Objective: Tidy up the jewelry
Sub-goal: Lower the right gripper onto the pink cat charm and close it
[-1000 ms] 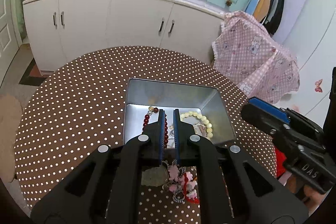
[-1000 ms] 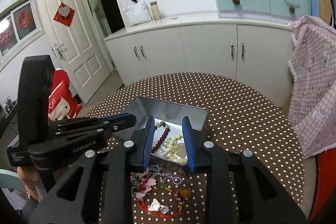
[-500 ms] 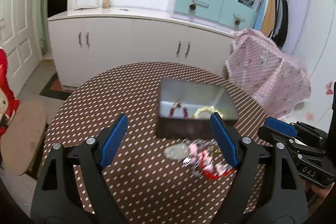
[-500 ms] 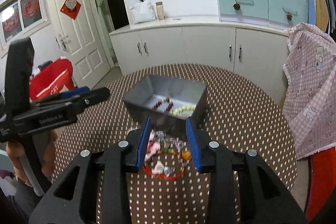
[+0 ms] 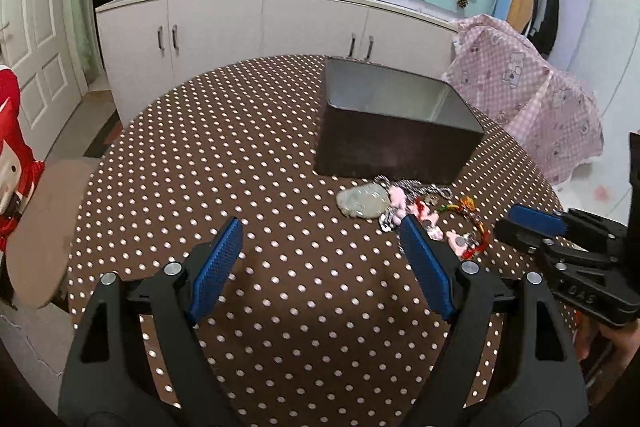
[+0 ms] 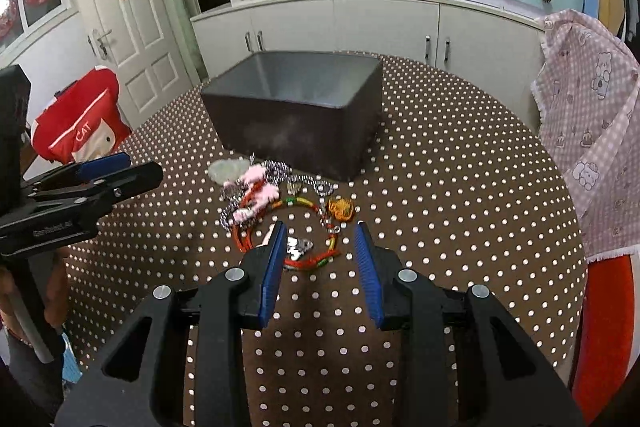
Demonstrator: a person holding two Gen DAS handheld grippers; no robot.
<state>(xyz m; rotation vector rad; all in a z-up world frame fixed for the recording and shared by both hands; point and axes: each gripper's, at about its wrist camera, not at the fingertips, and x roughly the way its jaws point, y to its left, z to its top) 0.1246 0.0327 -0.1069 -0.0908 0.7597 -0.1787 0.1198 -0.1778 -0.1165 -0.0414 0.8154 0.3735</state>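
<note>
Task's prob around halfway imo: a tangle of jewelry (image 6: pixel 280 211) is still lying on the dotted table (image 5: pixel 240 155) mid-frame, just in front of the metal box (image 6: pixel 296 107). Left gripper (image 5: pixel 320 259) is gaping wide now vs pinched over the box a sec ago; right gripper (image 6: pixel 318 251) is hanging narrow, holding nothing, right over the pile

Left gripper (image 5: pixel 320 239): two matte black moulded arms with triangular cut-outs, each tipped by a blue cross-hatched pad; silver round screw heads at the pivots. Seen side-on from the right wrist camera, its body bears raised lettering (too blurred to read).

Right gripper (image 6: pixel 320 243): same build, black frame, blue ribbed pads, four silver screws across the linkage. Its flank in the left wrist view carries embossed letters reading roughly "DAS".

Hand (image 5: pixel 608 347): partly visible behind the handle.
</note>
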